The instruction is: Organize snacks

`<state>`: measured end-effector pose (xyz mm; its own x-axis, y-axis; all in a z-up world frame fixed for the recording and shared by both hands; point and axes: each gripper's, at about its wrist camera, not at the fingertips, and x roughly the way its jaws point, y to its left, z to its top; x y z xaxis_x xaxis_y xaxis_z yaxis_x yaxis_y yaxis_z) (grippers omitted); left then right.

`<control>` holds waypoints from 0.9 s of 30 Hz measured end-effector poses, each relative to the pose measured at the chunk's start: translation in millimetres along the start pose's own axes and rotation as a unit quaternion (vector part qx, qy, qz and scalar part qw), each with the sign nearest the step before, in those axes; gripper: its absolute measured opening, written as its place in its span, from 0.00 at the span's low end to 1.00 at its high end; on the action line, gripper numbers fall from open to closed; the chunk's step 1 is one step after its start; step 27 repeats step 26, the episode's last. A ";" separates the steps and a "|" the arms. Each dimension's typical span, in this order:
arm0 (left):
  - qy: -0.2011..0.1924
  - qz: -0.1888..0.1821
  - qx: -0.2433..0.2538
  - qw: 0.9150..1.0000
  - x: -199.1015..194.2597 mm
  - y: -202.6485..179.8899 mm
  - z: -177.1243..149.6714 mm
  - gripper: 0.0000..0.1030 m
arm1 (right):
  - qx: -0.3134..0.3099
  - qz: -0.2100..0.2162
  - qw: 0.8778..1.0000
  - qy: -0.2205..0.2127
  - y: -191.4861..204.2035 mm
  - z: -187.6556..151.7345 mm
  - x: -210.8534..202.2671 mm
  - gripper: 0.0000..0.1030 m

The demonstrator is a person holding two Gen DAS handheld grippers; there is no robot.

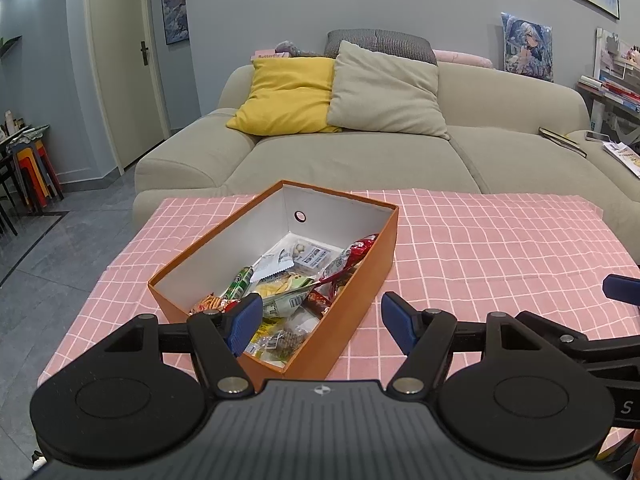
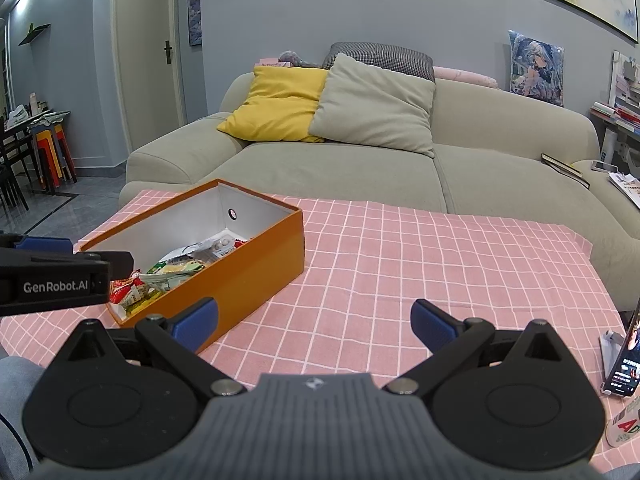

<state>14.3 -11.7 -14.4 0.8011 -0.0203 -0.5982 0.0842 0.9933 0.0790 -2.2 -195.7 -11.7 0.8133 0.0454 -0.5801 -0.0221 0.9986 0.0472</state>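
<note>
An orange cardboard box with a white inside stands on the pink checked tablecloth. Several snack packets lie piled in its near half. My left gripper hangs open just above the box's near end, nothing between its blue pads. In the right wrist view the same box sits to the left, with snack packets showing inside. My right gripper is open over bare cloth to the right of the box, holding nothing. The left gripper's arm enters from the left edge.
A beige sofa with a yellow cushion and a grey cushion stands right behind the table. A phone on a stand is at the table's right edge. Stacked stools stand at the far left.
</note>
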 end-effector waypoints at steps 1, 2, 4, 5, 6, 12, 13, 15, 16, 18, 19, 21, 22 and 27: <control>0.000 0.000 0.000 1.000 0.3 -0.1 -0.1 0.78 | 0.000 0.000 1.000 0.000 0.0 0.0 0.0 0.96; 0.000 0.000 0.001 1.000 0.6 -0.1 -0.2 0.78 | 0.000 0.000 1.000 0.000 0.0 0.0 0.0 0.96; 0.001 0.001 0.000 1.000 0.8 -0.2 -0.4 0.78 | -0.001 0.001 1.000 0.001 0.3 0.0 0.2 0.96; 0.002 0.000 0.000 1.000 1.0 0.2 -0.6 0.78 | -0.001 0.001 1.000 0.001 0.3 0.1 0.4 0.96; 0.004 -0.001 0.000 1.000 1.2 0.5 -0.6 0.78 | -0.001 0.001 1.000 0.001 0.5 0.2 0.4 0.96; 0.004 0.000 0.003 1.000 2.9 0.9 0.5 0.78 | -0.001 0.001 1.000 0.001 0.8 0.1 0.4 0.96; 0.003 0.001 0.004 1.000 2.8 0.4 0.3 0.78 | -0.001 0.001 1.000 0.001 0.7 0.0 0.4 0.96; 0.002 0.001 0.003 1.000 2.7 0.8 0.9 0.78 | -0.001 0.001 1.000 0.001 1.0 0.2 0.3 0.96; 0.003 0.000 0.001 1.000 2.7 0.9 0.7 0.78 | -0.001 0.001 1.000 0.001 1.1 0.3 0.3 0.96; 0.006 -0.002 -0.002 1.000 3.4 2.0 1.0 0.78 | -0.001 0.001 1.000 0.001 1.2 0.1 0.3 0.96; 0.007 -0.002 -0.002 1.000 3.6 2.4 1.0 0.78 | -0.002 0.001 1.000 0.000 1.4 0.2 0.2 0.96; 0.006 -0.002 0.000 1.000 3.4 2.3 0.4 0.78 | -0.004 0.002 1.000 0.000 1.7 -0.2 0.6 0.96; 0.005 -0.001 0.001 1.000 3.2 1.8 0.4 0.78 | -0.004 0.003 1.000 0.000 1.7 -0.5 0.6 0.96; 0.005 0.000 0.003 1.000 2.7 0.7 0.5 0.77 | -0.006 0.004 1.000 0.000 1.3 -1.0 0.9 0.96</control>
